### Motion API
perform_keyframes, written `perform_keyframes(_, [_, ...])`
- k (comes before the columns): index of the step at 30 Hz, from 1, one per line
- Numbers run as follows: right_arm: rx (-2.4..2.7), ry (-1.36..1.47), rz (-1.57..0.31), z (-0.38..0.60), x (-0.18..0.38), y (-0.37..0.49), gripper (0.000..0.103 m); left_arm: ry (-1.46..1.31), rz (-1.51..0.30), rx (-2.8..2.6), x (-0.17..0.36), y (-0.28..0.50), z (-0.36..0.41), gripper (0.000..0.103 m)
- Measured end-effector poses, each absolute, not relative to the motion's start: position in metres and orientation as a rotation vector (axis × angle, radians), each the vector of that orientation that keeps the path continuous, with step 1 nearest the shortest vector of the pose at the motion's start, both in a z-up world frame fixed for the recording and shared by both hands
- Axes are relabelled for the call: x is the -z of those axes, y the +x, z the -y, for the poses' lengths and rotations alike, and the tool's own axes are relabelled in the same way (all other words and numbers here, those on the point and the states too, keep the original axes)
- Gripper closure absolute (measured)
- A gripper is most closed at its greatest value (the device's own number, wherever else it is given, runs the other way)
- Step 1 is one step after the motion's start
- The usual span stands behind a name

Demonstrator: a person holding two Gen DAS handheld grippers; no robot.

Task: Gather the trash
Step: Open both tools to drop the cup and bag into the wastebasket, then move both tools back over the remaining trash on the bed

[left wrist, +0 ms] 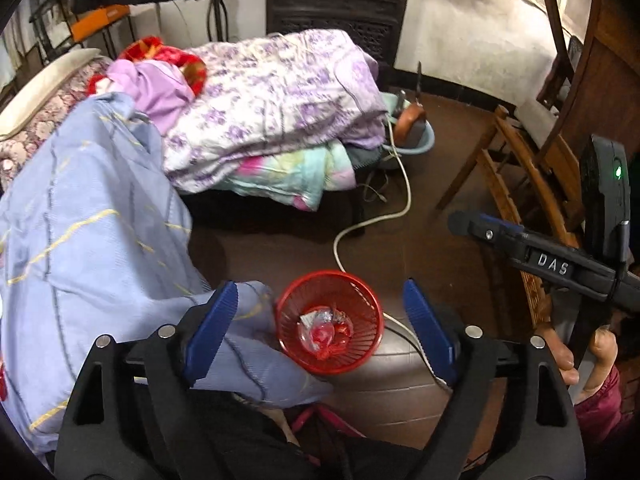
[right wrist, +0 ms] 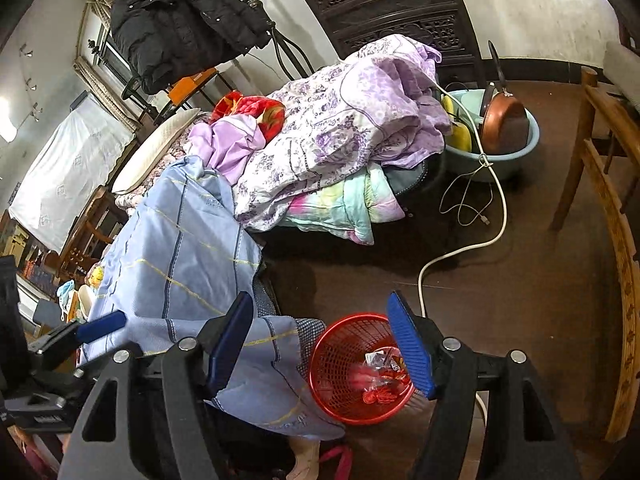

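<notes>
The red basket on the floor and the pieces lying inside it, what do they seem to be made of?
Red basket: likely moulded plastic, given its glossy open lattice walls. Trash inside: seemingly thin clear plastic film and red printed wrappers, crinkled and shiny.

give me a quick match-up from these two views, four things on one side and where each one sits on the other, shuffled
Things:
1. wrappers
2. copper pan
3. black jacket
4. red basket

Places:
A. in the blue basin
B. on the floor beside the bed
C. hung on the metal rack
D. inside the red basket

Pairs: 1-D, 2-A, 3-C, 4-B
</notes>
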State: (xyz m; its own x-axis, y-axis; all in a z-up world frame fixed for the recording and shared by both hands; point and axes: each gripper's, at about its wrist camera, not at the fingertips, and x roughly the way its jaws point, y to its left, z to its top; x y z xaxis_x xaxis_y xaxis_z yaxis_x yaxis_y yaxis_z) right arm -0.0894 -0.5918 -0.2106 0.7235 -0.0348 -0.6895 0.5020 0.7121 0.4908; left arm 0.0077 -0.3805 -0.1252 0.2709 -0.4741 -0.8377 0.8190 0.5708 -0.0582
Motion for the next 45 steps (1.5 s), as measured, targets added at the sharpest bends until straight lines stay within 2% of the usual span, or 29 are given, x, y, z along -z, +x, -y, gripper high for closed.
perform_keyframes(14, [0.27,0.588,-0.693,0.545,0.165,-0.073,0.032,0.267,-0.875,0.808,0.079,0.021,0.309,0.014])
perform_keyframes(27, [0.232,0.413,-0.634,0.483,0.096,-0.068,0.021,0.131,-0.752,0.722,0.032,0.014,0.228,0.01])
perform_keyframes(45, [0.103,0.222,-0.612,0.358,0.033,-0.046,0.013,-0.069,-0.684,0.561,0.025,0.029,0.09,0.007])
